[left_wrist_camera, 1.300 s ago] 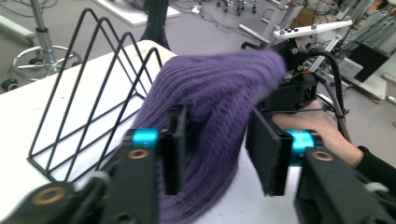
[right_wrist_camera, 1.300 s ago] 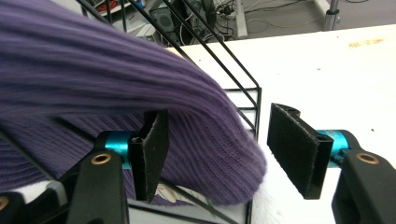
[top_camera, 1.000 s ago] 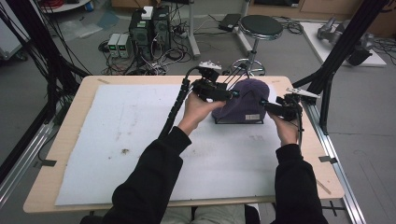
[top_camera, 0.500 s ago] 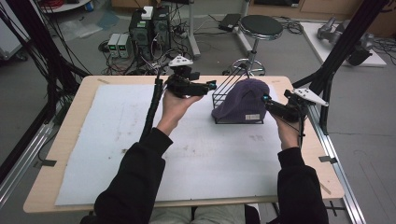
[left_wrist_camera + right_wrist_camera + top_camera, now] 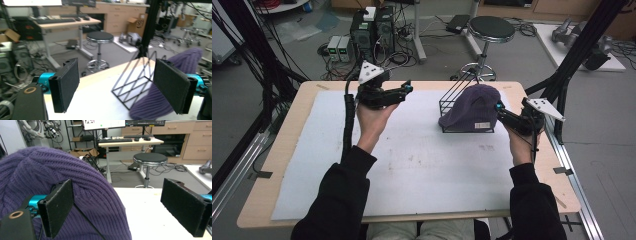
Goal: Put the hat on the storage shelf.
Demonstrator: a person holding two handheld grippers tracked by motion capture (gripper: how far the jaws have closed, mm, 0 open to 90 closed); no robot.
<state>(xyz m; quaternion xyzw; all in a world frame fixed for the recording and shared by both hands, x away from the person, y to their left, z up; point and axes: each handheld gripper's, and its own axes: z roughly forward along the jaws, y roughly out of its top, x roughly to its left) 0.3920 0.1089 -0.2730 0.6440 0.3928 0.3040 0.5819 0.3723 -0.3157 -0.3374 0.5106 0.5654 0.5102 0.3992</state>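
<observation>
With jaws spread, the right gripper (image 5: 501, 111) nears the purple hat (image 5: 472, 108) draped over the wire basket (image 5: 453, 95), likely to grab it, while the left gripper (image 5: 404, 90), also spread, hangs clear.

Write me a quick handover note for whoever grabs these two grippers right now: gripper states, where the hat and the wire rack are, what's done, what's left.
Left gripper: open, empty, held above the white mat, well to the left of the wire rack.
Right gripper: open, empty, right beside the purple knit hat; whether it touches the hat is unclear.
The rack stands on the mat toward the table's far right, and the hat is draped over it, label facing the person.
Done: hat sits on the rack, neither gripper holds anything.
Left: probably just check that the hat sits steady, then draw the right gripper clear.
</observation>
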